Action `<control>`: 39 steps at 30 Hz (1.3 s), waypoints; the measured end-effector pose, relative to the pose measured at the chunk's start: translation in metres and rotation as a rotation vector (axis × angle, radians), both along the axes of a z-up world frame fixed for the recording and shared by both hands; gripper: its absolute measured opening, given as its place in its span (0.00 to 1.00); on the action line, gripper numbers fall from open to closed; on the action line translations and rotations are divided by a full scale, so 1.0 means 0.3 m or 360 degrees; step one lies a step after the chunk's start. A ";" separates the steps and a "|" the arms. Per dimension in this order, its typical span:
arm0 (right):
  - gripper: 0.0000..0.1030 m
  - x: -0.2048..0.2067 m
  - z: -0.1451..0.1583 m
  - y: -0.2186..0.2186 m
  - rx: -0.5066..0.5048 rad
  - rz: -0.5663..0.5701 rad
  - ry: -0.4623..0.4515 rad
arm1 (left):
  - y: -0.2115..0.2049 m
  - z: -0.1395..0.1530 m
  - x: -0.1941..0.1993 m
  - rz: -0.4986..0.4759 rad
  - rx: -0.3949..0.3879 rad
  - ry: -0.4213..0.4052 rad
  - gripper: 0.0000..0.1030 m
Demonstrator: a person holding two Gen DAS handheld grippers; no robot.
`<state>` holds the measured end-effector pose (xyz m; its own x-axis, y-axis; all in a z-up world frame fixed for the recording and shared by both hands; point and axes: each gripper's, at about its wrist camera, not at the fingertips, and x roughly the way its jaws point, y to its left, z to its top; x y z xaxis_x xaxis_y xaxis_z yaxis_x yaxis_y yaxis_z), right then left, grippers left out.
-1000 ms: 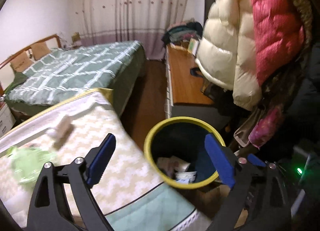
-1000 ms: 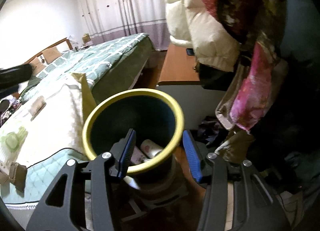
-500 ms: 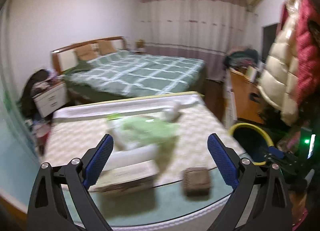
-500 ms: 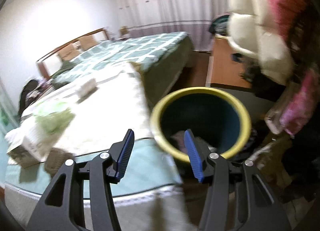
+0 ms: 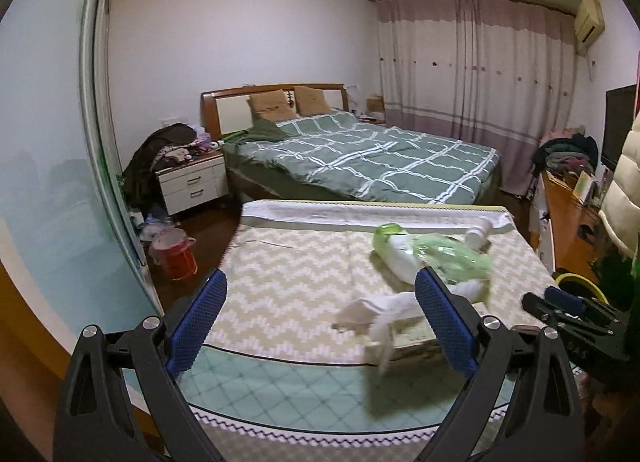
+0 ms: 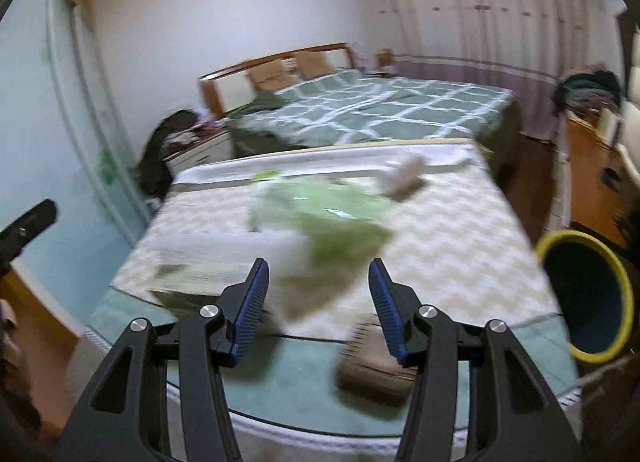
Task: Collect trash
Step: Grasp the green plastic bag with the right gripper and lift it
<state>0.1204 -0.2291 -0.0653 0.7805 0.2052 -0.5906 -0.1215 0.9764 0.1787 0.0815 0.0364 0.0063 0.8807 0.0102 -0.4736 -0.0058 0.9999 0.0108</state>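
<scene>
The mattress (image 5: 288, 274) carries what is left: a green plastic bag (image 5: 452, 258) toward its far right corner, a tissue box (image 5: 408, 336) and a brown pad (image 6: 376, 366) near its front edge. Yellow-rimmed bin (image 6: 588, 294) waits beside its right edge. Left hand-held gripper (image 5: 320, 330) and right hand-held gripper (image 6: 316, 306) both spread, empty

Glossy green plastic bag (image 5: 452, 256) on woven zigzag cloth mattress cover (image 5: 300, 282).

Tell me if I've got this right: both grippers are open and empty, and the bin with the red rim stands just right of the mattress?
Nearly. The bin's rim is yellow, not red, as the right wrist view shows. The rest holds: the left gripper and right gripper are open and empty, and the bin stands right of the mattress.
</scene>
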 end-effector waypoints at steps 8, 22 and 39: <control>0.48 0.069 -0.005 0.191 -0.0009 0.0263 0.0039 | 0.045 -0.026 0.024 0.0038 -0.0027 0.0021 0.91; 0.48 0.345 -0.051 -0.001 -0.0076 0.0003 0.0214 | -0.002 -0.074 0.072 -0.0023 -0.0051 0.0065 0.91; 0.05 0.399 -0.060 -0.035 0.0014 0.0039 0.0270 | -0.034 -0.102 0.098 -0.0066 -0.0071 0.0105 0.91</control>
<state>0.2401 -0.2397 -0.0834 0.6643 0.2288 -0.7116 -0.1126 0.9718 0.2073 0.1110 0.0263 -0.0243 0.8468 -0.0478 -0.5298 0.0347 0.9988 -0.0347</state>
